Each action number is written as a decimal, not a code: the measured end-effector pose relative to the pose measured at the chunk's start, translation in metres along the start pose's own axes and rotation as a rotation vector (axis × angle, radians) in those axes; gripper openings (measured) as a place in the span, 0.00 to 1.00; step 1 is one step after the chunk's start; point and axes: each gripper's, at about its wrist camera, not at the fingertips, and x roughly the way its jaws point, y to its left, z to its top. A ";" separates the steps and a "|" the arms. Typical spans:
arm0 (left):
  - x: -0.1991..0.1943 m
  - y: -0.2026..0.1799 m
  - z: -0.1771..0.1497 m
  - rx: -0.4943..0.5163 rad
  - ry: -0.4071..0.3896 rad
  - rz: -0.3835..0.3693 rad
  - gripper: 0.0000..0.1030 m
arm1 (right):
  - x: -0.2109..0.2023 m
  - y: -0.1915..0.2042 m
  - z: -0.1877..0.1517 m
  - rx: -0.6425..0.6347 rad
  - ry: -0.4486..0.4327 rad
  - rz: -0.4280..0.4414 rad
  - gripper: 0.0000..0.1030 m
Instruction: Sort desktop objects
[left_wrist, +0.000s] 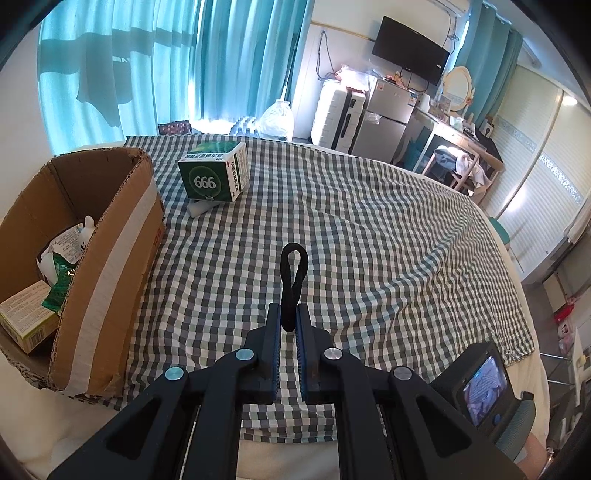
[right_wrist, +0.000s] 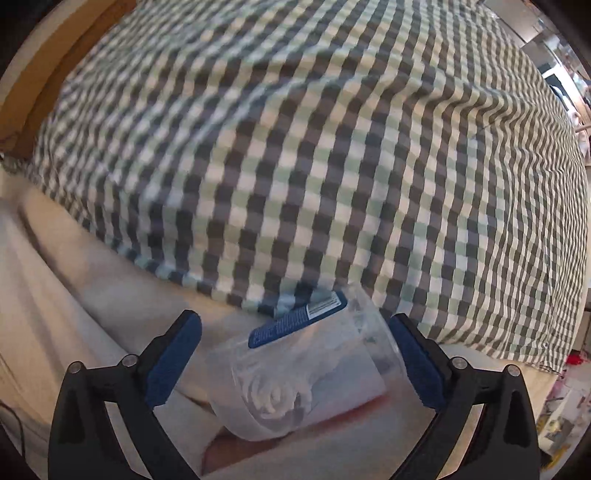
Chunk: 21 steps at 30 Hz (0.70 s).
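The right gripper (right_wrist: 295, 354) points down with its jaws spread wide around a clear plastic jar (right_wrist: 306, 373) that lies on its side at the near edge of the checked cloth (right_wrist: 332, 166), half on the pale surface below it; neither blue pad visibly presses on the jar, so it is not yet gripped. The jar carries a blue label (right_wrist: 295, 323) and seems to hold something white and soft, perhaps wadding, though blur makes that unsure. It is probably light, with thin, smooth walls that may flex or slip, and being round it could roll away from a one-sided touch; the best hold is likely across the middle of its body, both pads meeting it together with modest force. The left gripper (left_wrist: 288, 325) is closed on a black loop (left_wrist: 293, 280), apparently a hair tie or cord, which stands up from the pinched jaws: soft, limp and nearly weightless. Further out on the cloth, a green carton marked 666 (left_wrist: 214, 173) stands on a small white thing, and an open cardboard box (left_wrist: 81, 266) to the left already holds several packets.
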 end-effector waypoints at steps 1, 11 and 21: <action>0.000 0.001 0.001 -0.002 0.000 0.002 0.07 | -0.002 -0.001 0.000 0.003 -0.014 0.004 0.89; 0.003 0.002 0.001 -0.006 0.006 0.003 0.07 | -0.023 -0.019 -0.005 0.056 -0.082 0.087 0.33; 0.004 0.006 0.000 -0.019 0.011 0.005 0.07 | -0.039 -0.041 -0.021 0.160 -0.083 0.206 0.76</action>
